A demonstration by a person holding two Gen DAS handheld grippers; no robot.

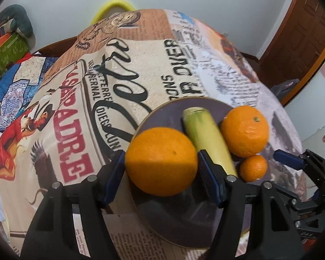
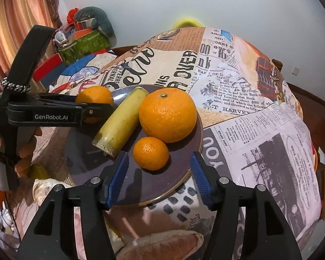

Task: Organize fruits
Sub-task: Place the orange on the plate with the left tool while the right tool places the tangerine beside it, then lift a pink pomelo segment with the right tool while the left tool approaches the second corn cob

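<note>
A round dark plate (image 1: pixel 162 112) (image 2: pixel 86 160) lies on the newspaper-print tablecloth. On it are a cut banana piece (image 1: pixel 205 136) (image 2: pixel 121 119), a large orange (image 1: pixel 244 130) (image 2: pixel 168 114) and a small mandarin (image 1: pixel 253 168) (image 2: pixel 151 153). My left gripper (image 1: pixel 161 164) is shut on another orange (image 1: pixel 161 160) (image 2: pixel 94 96), held over the plate's left rim. My right gripper (image 2: pixel 158 173) (image 1: pixel 290 161) is open and empty, its fingers on either side of the small mandarin near the plate's front edge.
The tablecloth (image 2: pixel 249 117) covers a rounded table that drops off on all sides. A green box with clutter (image 2: pixel 82 43) stands at the back left, beside curtains. A wooden door (image 1: pixel 296 41) is at the right. A cushion (image 2: pixel 162 247) lies below the right gripper.
</note>
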